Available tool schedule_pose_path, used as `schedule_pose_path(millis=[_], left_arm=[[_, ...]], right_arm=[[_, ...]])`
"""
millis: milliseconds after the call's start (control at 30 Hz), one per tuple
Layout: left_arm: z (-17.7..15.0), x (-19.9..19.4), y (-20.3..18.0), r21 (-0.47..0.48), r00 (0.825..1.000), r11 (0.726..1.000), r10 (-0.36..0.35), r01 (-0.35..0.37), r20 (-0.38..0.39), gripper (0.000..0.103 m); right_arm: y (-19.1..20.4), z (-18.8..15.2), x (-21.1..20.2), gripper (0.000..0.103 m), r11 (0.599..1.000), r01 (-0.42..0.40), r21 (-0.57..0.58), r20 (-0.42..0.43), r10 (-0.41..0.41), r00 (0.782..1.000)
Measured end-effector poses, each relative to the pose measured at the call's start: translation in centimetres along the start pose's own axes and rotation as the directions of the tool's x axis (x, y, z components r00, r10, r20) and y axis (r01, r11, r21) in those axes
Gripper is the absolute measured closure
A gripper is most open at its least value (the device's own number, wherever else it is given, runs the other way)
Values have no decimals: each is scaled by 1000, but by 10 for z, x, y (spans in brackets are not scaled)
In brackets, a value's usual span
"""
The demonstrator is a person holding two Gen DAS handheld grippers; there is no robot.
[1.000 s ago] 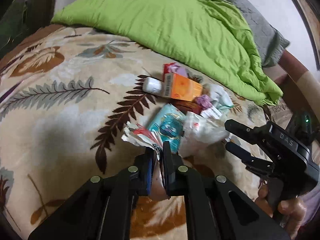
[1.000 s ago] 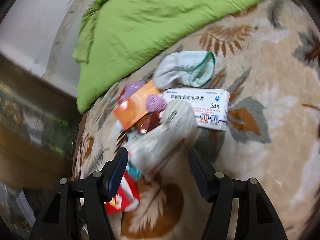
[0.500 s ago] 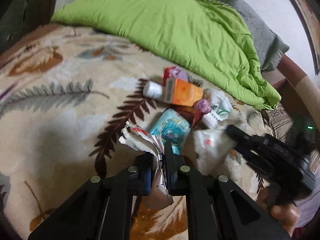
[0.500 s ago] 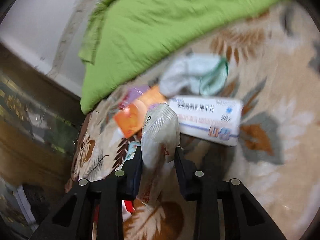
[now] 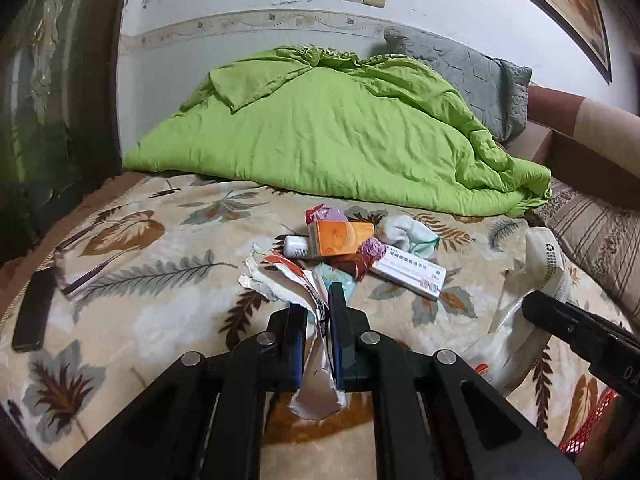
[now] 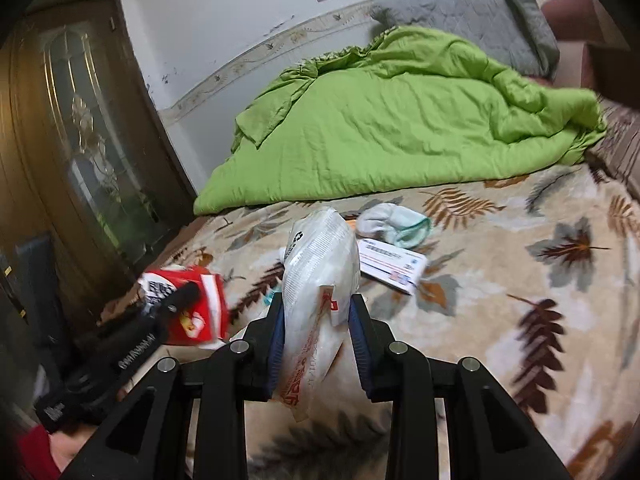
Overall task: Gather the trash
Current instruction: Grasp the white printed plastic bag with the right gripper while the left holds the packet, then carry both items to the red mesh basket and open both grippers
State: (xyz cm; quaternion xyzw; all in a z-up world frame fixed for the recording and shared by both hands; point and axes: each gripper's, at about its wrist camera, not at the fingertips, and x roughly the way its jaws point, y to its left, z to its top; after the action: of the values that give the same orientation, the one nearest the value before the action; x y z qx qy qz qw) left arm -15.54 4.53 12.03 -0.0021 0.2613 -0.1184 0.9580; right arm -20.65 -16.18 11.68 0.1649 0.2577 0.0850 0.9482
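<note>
My left gripper (image 5: 316,312) is shut on a torn red-and-white wrapper (image 5: 276,276), lifted off the bed; the same gripper (image 6: 176,300) and wrapper (image 6: 196,304) show at the left of the right wrist view. A crumpled white plastic bag (image 6: 320,260) stands pinched between the jaws of my right gripper (image 6: 318,316); in the left wrist view that bag (image 5: 536,272) hangs at the right. Left on the leaf-patterned blanket (image 5: 160,280) are an orange box (image 5: 340,238), a white bottle (image 5: 296,246), a white medicine box (image 5: 412,274), a teal packet (image 5: 342,282) and a sock (image 5: 404,234).
A green duvet (image 5: 340,140) and a grey pillow (image 5: 460,68) are heaped at the back against the wall. A black flat device (image 5: 32,312) lies near the bed's left edge. A dark wooden door (image 6: 80,140) stands to the left. Red mesh (image 5: 592,420) shows at bottom right.
The right gripper closed on the white bag. Both grippers then rose and drew back from the pile, each carrying its item, and the view tilted up toward the wall.
</note>
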Motion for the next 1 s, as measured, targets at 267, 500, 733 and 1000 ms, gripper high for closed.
schedule_pose_path(millis=[267,500,733,1000], left_arm=[[-7,-4,-14,60,998,996,59,-58,-16,93],[-16,5,-17,92,995,991,95,-93,-23,93],[-16,11,-17,92,995,992,96,-92,-34,93],[-18,16,-19,97,994,990,103,-98,-42,93]], right_arm=[[-16,-5,-5,70,998,19,58,-5,-19,1000],[-23,-6,-2,70,995,15,100,-17,-14,1000],[-19,-6,-1,70,996,18,88,-19,-17,1000],[-19,-7,-1,70,995,10,99,-19,-8,1000]])
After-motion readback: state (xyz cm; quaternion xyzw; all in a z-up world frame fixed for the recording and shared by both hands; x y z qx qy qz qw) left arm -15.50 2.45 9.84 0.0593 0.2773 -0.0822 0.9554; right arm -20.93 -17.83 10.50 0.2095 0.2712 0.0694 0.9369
